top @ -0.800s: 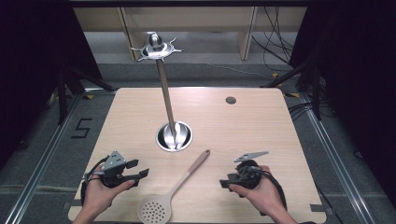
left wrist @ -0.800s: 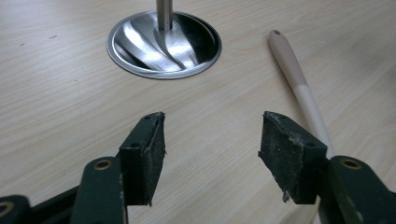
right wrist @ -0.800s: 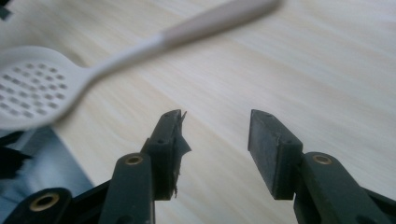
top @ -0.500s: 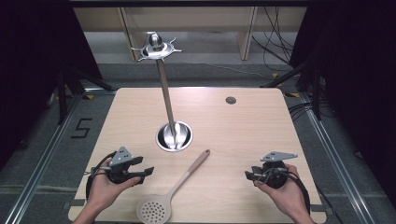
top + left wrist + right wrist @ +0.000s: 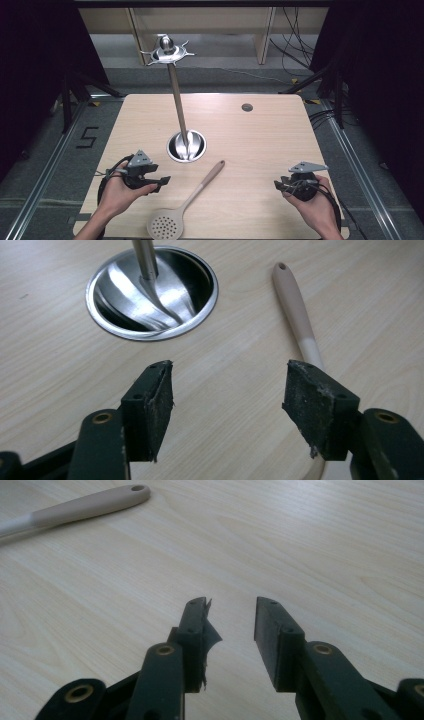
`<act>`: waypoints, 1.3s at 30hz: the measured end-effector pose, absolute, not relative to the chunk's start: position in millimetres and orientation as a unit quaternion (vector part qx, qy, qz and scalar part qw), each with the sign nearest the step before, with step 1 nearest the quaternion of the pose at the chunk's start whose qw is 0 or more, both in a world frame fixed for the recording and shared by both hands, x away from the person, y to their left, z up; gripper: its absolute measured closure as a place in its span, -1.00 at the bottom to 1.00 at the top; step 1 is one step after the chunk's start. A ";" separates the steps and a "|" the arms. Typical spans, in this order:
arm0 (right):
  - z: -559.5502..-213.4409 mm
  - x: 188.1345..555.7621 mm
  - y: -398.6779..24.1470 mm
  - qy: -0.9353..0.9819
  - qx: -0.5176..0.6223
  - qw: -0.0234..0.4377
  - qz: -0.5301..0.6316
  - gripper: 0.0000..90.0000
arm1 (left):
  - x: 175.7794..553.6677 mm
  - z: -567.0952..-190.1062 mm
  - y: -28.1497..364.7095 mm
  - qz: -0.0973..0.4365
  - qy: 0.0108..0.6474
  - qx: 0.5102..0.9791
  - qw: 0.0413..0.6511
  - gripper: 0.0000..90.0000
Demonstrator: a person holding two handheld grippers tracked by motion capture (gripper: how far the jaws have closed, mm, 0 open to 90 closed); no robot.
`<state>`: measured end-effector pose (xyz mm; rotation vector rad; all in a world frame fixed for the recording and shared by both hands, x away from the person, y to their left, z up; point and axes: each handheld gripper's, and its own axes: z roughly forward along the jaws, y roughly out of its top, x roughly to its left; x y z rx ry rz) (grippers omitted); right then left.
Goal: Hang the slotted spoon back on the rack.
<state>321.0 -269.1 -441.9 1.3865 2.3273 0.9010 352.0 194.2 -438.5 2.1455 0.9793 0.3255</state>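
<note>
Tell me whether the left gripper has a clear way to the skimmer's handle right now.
Probably yes. The left gripper is open and holds nothing, and bare table lies between it and the skimmer, whose handle runs just beside its jaws; the metal stand sits off to the side.

1. Table point(image 5: 280, 145): light wood-grain top with rounded corners, centred in the high view.
2. Floor point(image 5: 55, 150): grey; a dark "5" marking point(image 5: 86, 137) lies at 9 o'clock of the table.
3. Black curtains point(image 5: 30, 65) flank the scene at 9 and 3 o'clock.
4. Wooden frame point(image 5: 200, 20) stands at 12 o'clock.
5. Loose cables point(image 5: 290, 55) lie at 1 o'clock.
</note>
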 end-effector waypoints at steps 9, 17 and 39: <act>-442.4 322.8 -278.6 0.802 0.489 0.155 0.307 0.45 | 373.0 -427.8 153.1 0.098 0.370 0.870 0.309 -0.05; -441.3 317.2 -278.1 0.806 0.482 0.163 0.303 0.43 | 395.8 -415.9 117.6 0.070 0.369 0.892 0.250 0.08; -445.3 318.1 -273.3 0.812 0.476 0.149 0.303 0.37 | 408.1 -454.0 57.5 0.005 0.345 0.926 0.151 0.23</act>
